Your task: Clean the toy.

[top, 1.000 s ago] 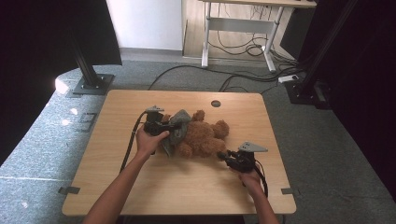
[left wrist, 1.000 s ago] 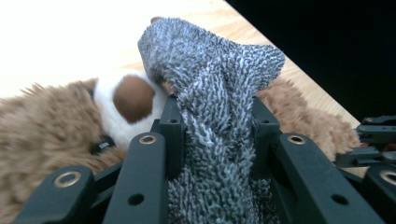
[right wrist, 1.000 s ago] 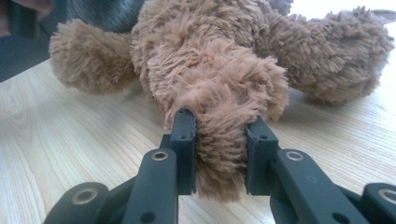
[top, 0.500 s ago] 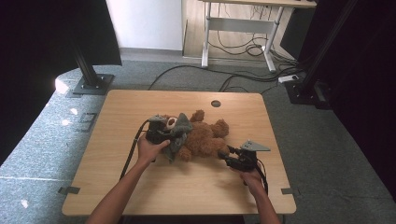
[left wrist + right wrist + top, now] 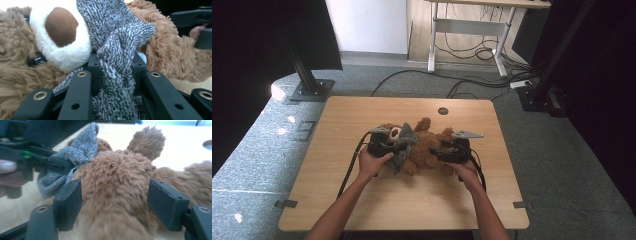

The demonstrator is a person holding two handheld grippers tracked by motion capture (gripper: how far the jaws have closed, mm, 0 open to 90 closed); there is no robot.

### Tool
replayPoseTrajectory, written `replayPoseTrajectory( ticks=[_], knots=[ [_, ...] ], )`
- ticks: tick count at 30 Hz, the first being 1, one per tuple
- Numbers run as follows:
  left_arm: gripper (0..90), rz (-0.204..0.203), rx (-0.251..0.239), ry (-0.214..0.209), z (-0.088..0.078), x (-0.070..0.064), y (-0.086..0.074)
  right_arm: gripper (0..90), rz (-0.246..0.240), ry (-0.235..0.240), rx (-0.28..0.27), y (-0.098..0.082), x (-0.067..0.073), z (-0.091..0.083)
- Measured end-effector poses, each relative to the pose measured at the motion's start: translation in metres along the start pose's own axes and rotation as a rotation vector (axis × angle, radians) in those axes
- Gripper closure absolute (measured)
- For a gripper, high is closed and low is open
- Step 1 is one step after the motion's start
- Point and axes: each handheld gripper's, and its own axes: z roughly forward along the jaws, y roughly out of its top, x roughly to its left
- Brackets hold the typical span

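Observation:
A brown teddy bear (image 5: 428,144) lies in the middle of the wooden table (image 5: 362,112), a grey knitted cloth (image 5: 405,146) draped by its head. In the left gripper view the bear's white muzzle (image 5: 60,30) sits just left of the cloth (image 5: 117,50). My left gripper (image 5: 398,146) (image 5: 116,67) is shut on a fold of that cloth. My right gripper (image 5: 439,154) (image 5: 115,202) comes in from the bear's right; its jaws have just been opening and now stand wide on either side of the bear's furry body (image 5: 117,177), with the right pad (image 5: 167,205) clear of the fur.
A round cable hole (image 5: 442,111) sits near the table's far edge. Black stand bases rest on the floor at far left (image 5: 309,90) and far right (image 5: 537,97). A desk frame with loose cables (image 5: 472,52) stands beyond the table.
The right gripper has moved left and away from the person, up against the bear, and its jaws have spread. The left gripper still holds the grey cloth and has hardly shifted.

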Motion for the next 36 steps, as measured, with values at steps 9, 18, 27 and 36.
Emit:
replayPoseTrajectory(
  ticks=[9,18,27,36],
  knots=[
    [68.9,0.001,0.015,-0.002,-0.001,-0.003,-0.006,32.0,0.006,-0.036,0.098,-0.018,0.005,0.026],
    [68.2,0.016,0.003,-0.048,-0.013,-0.019,-0.006,61.1,-0.142,-0.009,0.053,-0.038,0.015,0.022],
    [67.6,0.081,0.013,-0.099,0.008,-0.062,0.027,66.3,-0.204,0.039,0.033,-0.056,0.024,0.012],
    [68.0,0.061,0.027,-0.066,0.016,-0.059,0.023,69.3,-0.196,0.046,0.021,-0.063,0.022,0.009]
  ],
)
